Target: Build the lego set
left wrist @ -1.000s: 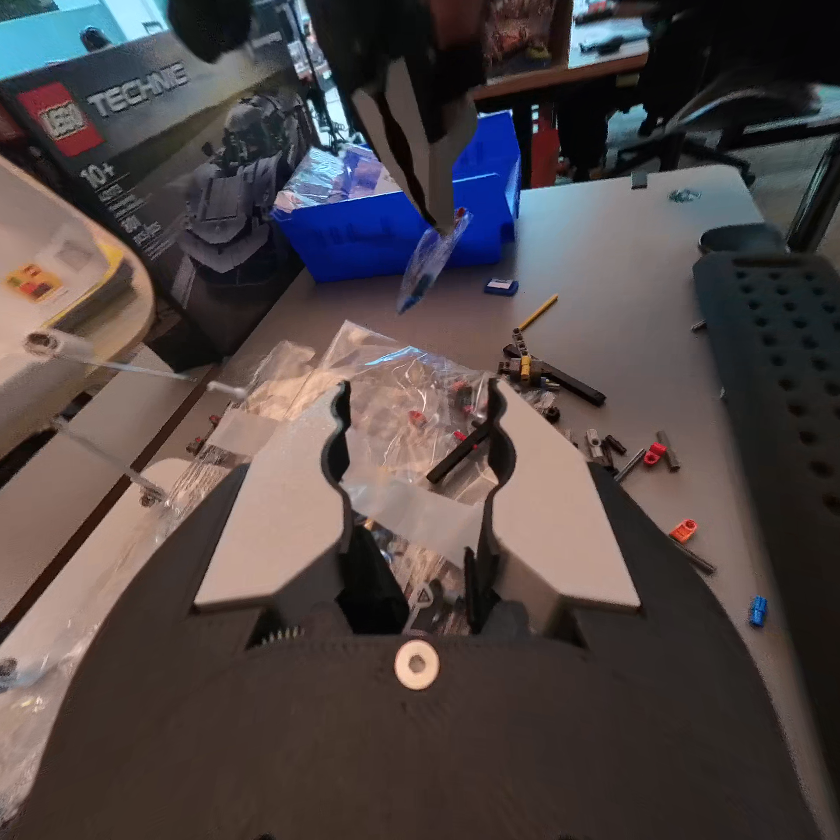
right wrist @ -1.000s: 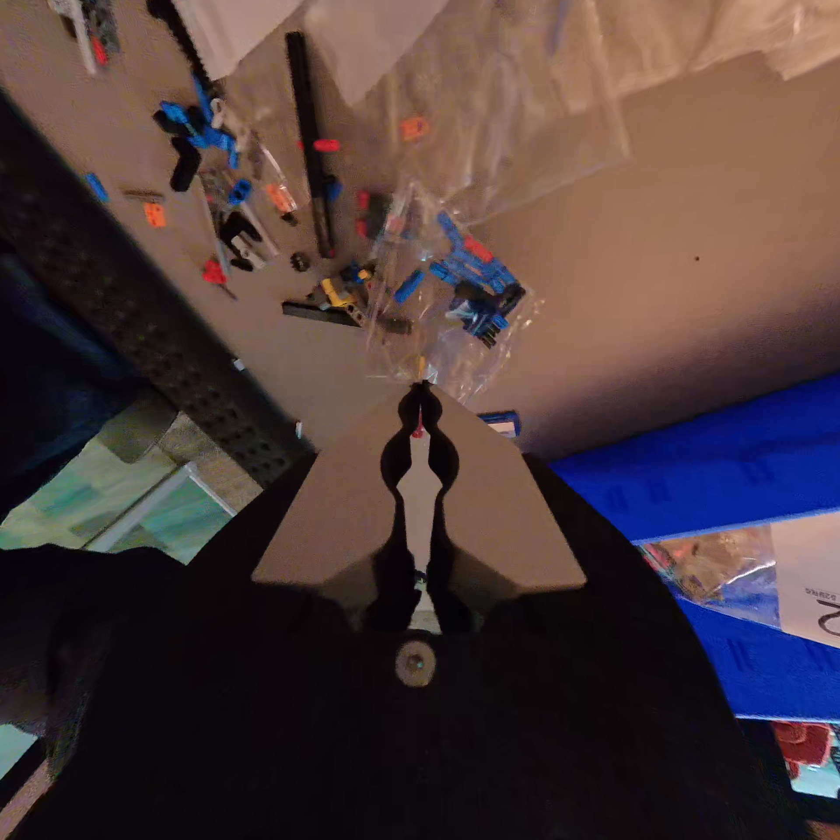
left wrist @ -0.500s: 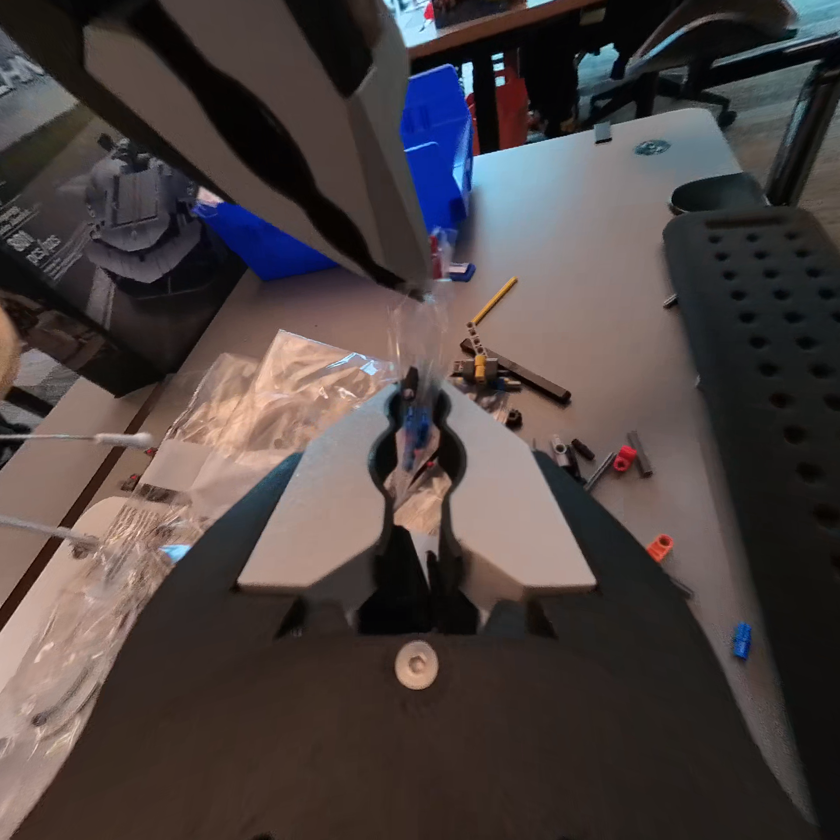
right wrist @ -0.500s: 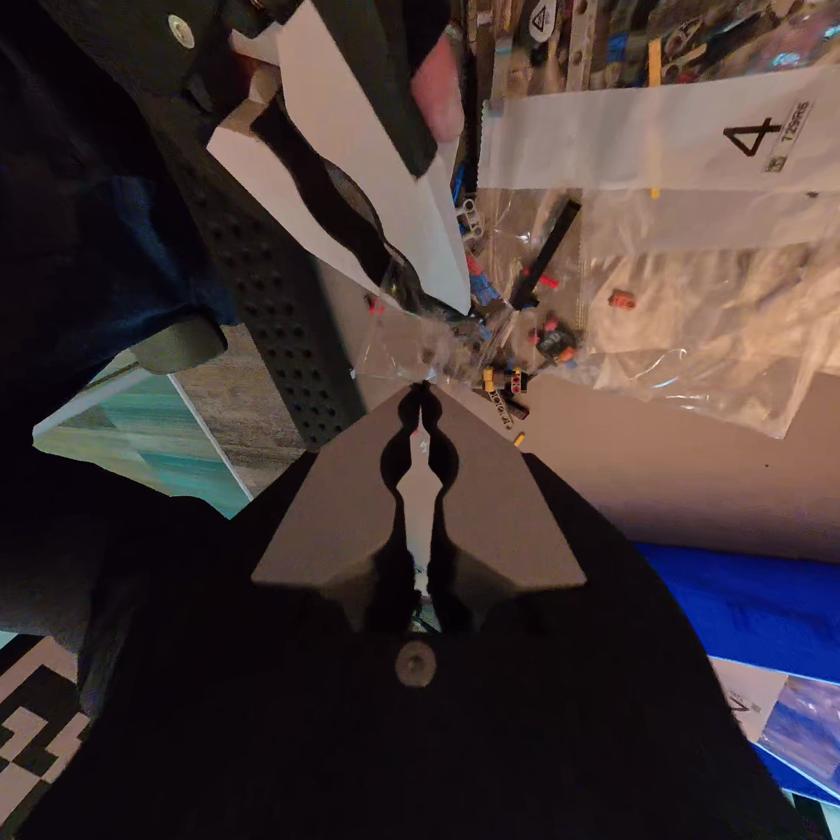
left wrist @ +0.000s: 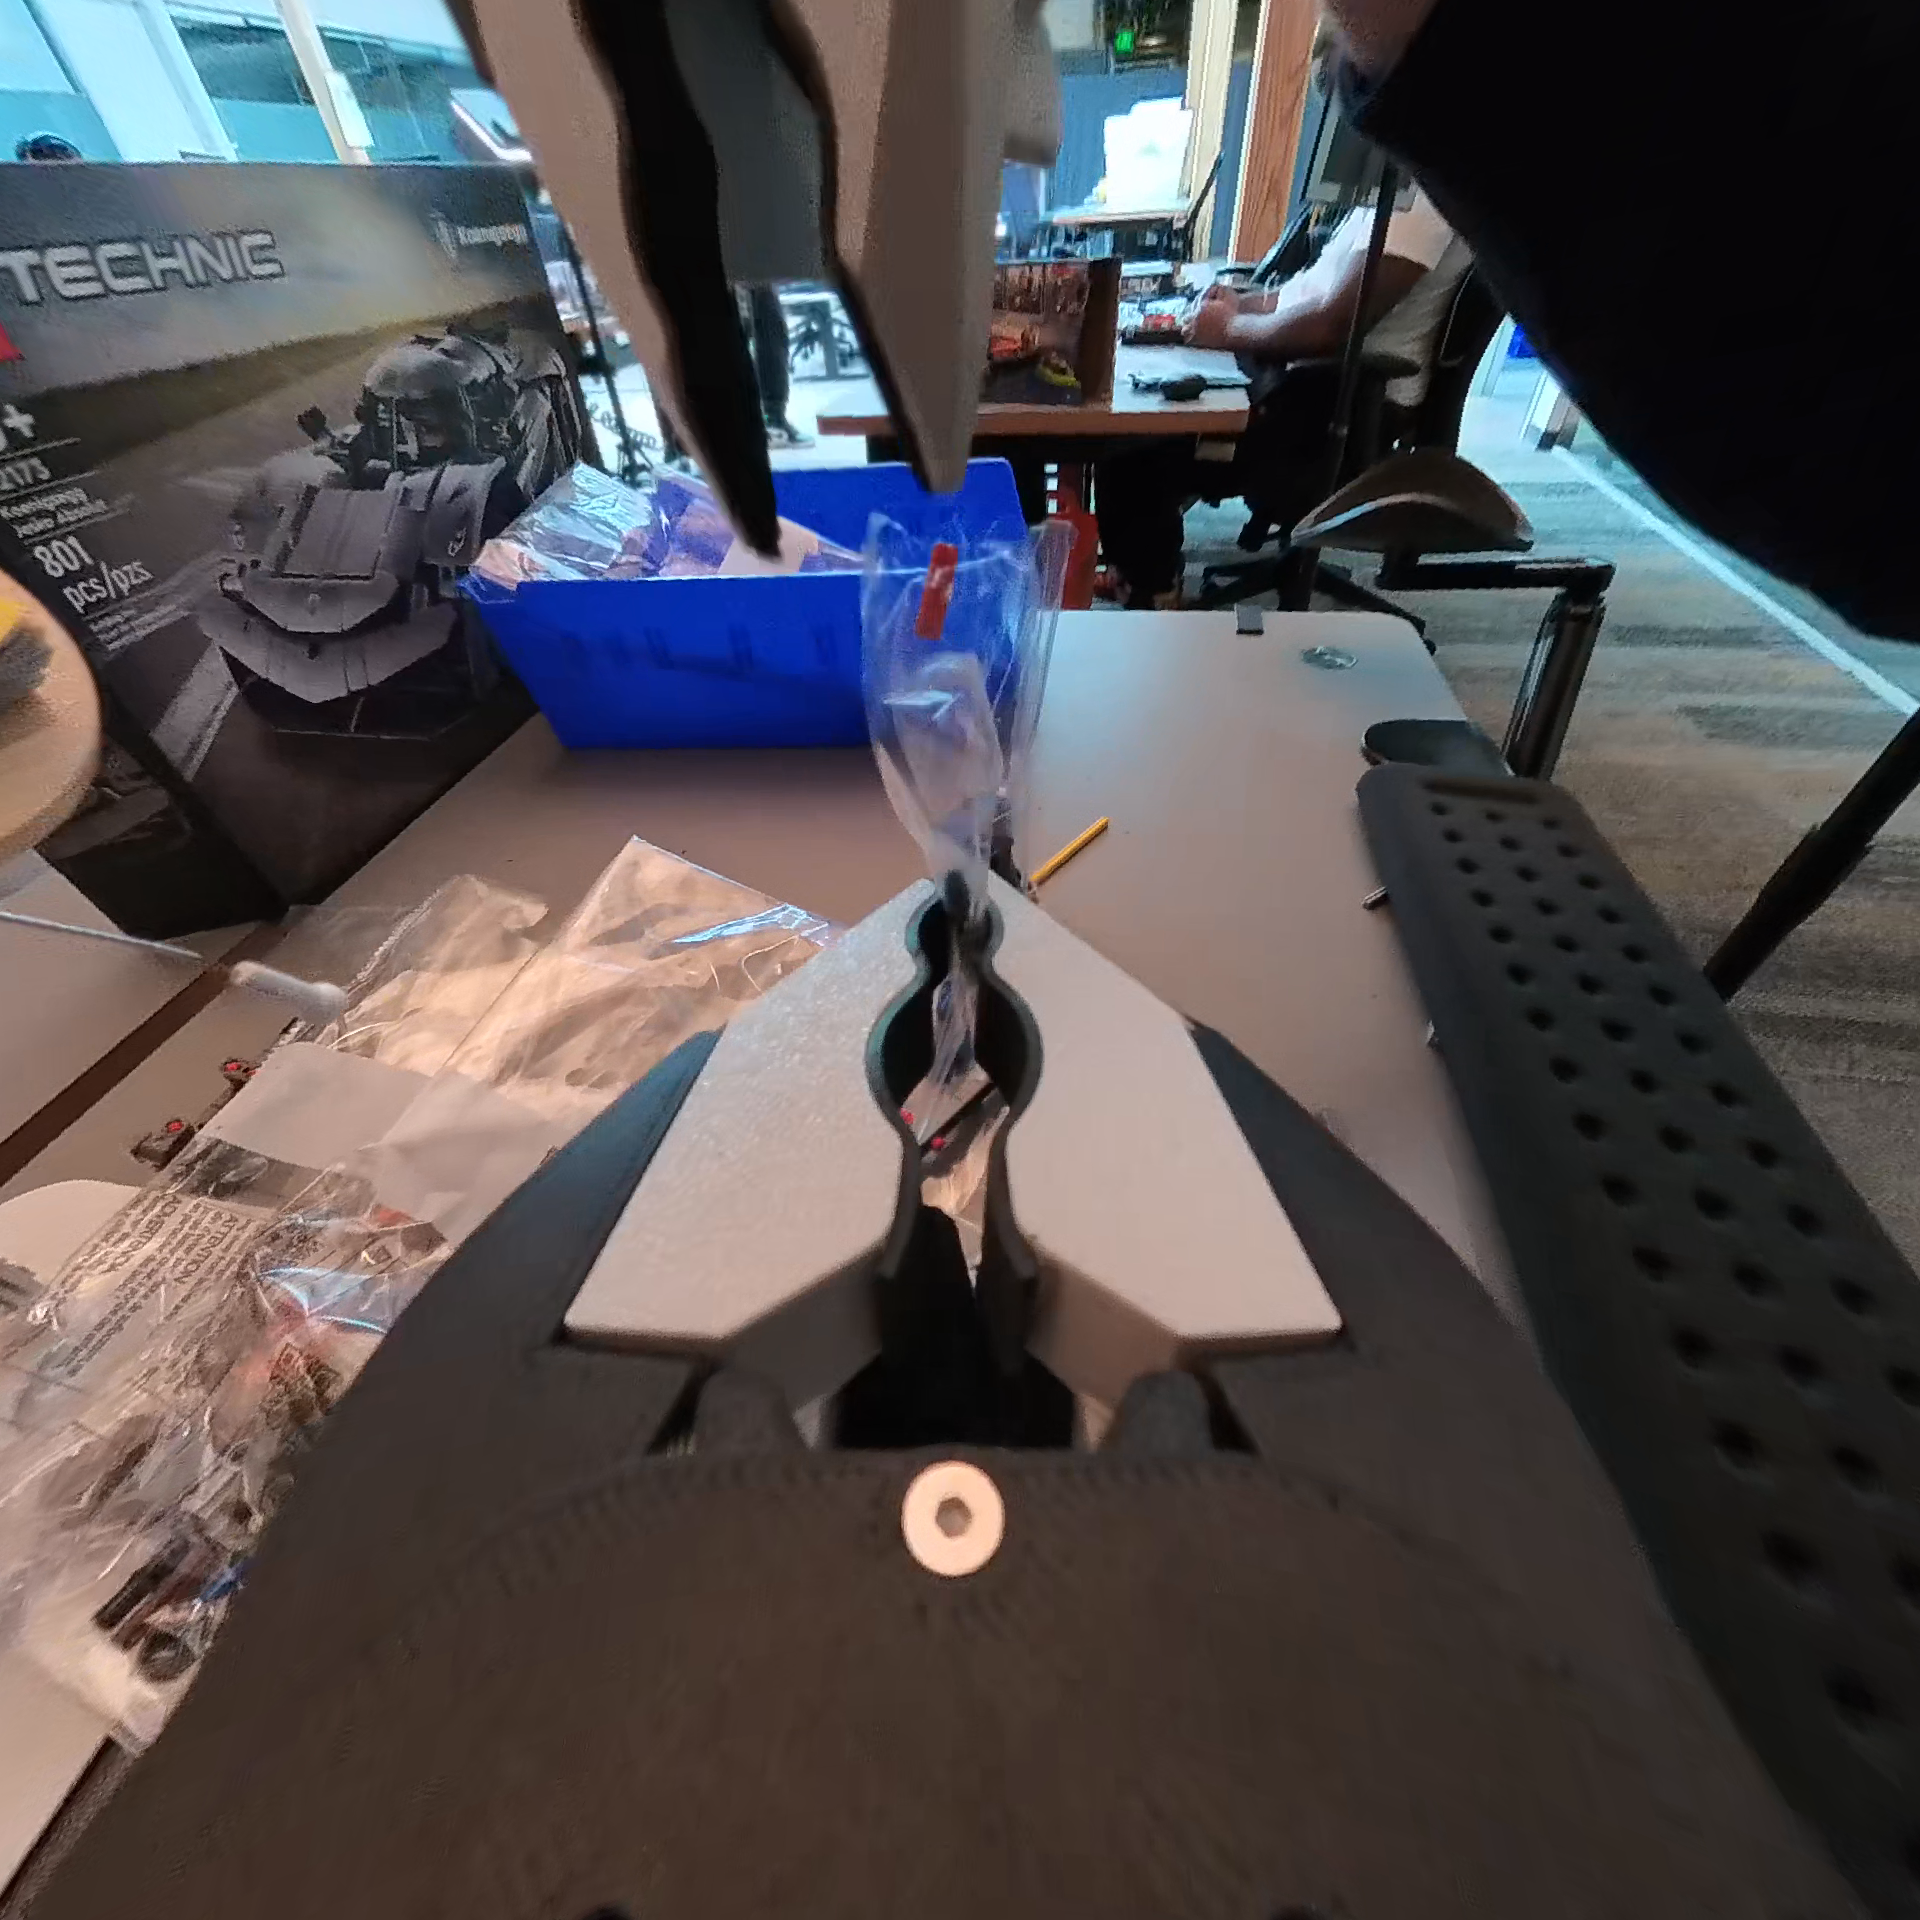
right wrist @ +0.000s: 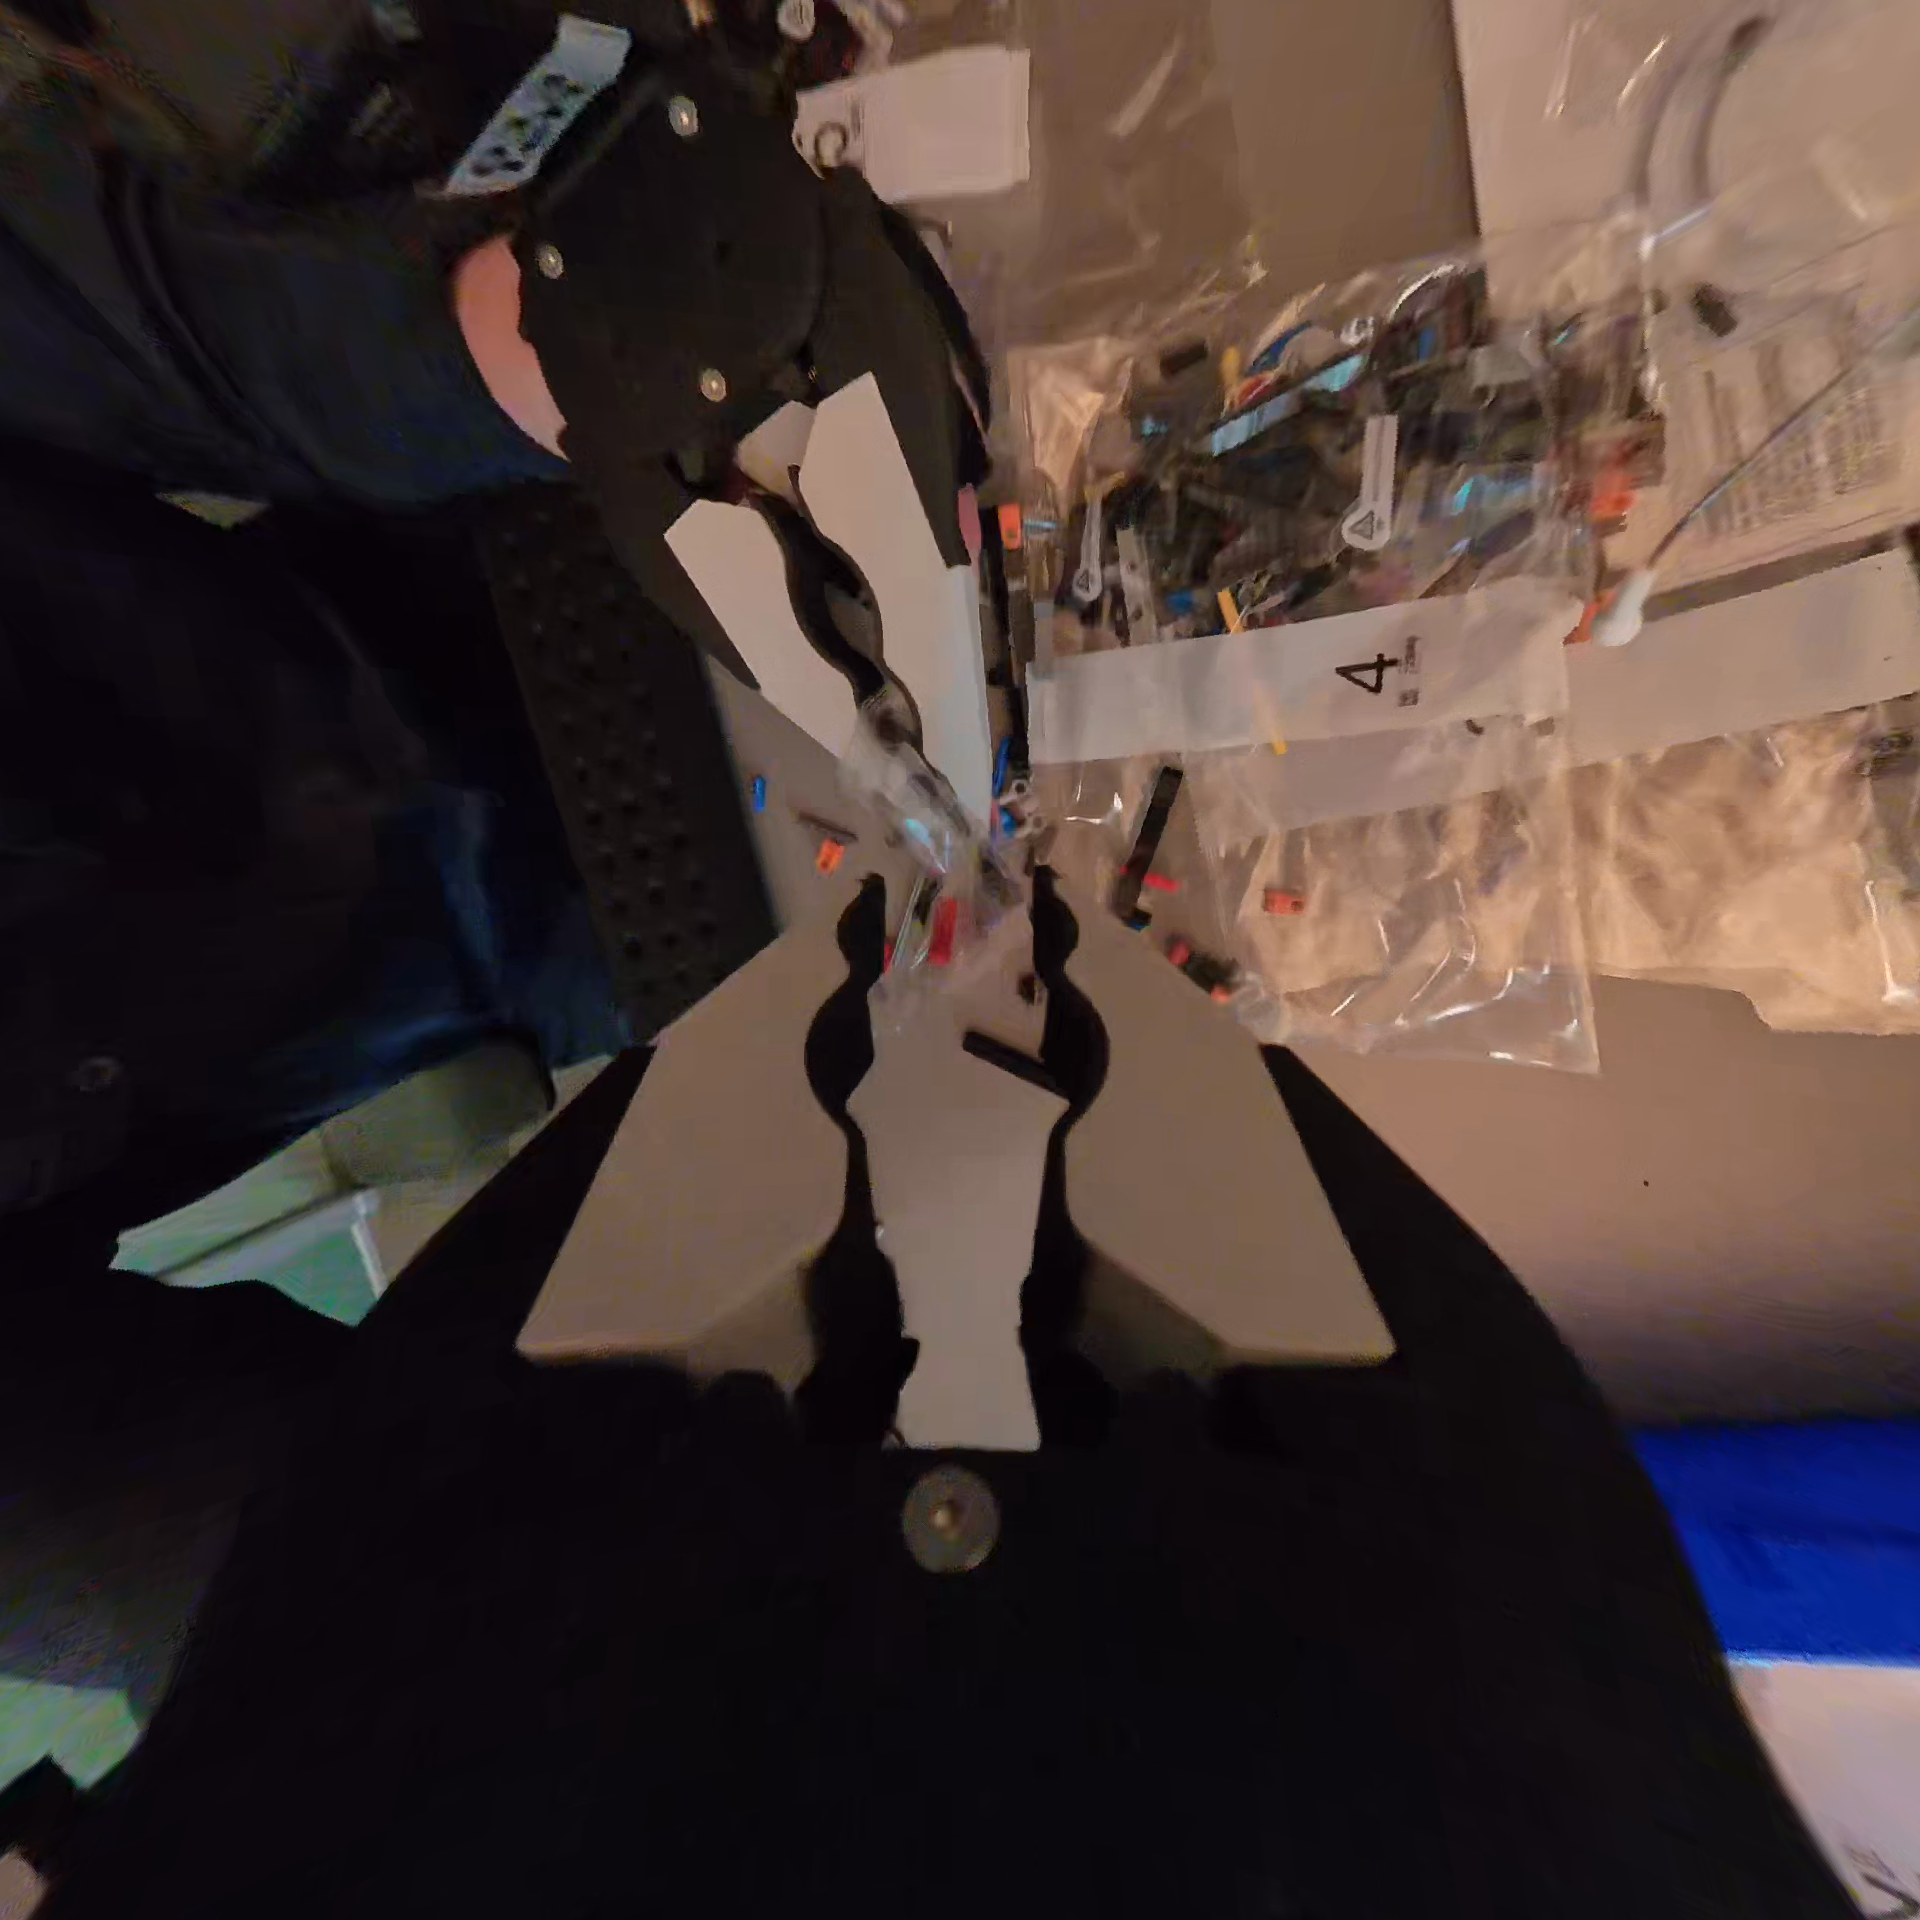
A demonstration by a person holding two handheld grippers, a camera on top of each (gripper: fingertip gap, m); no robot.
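A small clear bag [left wrist: 956, 707] with a red piece and blue pieces stands upright over the grey table [left wrist: 1226, 748]. My left gripper [left wrist: 956, 906] is shut on the bag's lower end. My right gripper [left wrist: 854, 511] hangs above it, pointing down, with its jaws open at the bag's top and not pinching it. In the right wrist view the bag [right wrist: 935, 914] lies between the open right gripper's [right wrist: 956, 883] tips. The left gripper [right wrist: 914, 750] holds its far end there.
A blue bin [left wrist: 727, 655] and the dark set box [left wrist: 260, 468] stand at the back left. Large clear parts bags [left wrist: 488, 1049] [right wrist: 1403, 831] lie to the left. Loose pieces [right wrist: 1148, 852] lie under the grippers. A black perforated pad [left wrist: 1662, 1143] runs along the right. A person sits far behind. The tips of one gripper are about 6 cm away from the tips of the other.
My left gripper went from open to shut on the bag's lower end. My right gripper, which held the bag up, has opened and let go of its top.
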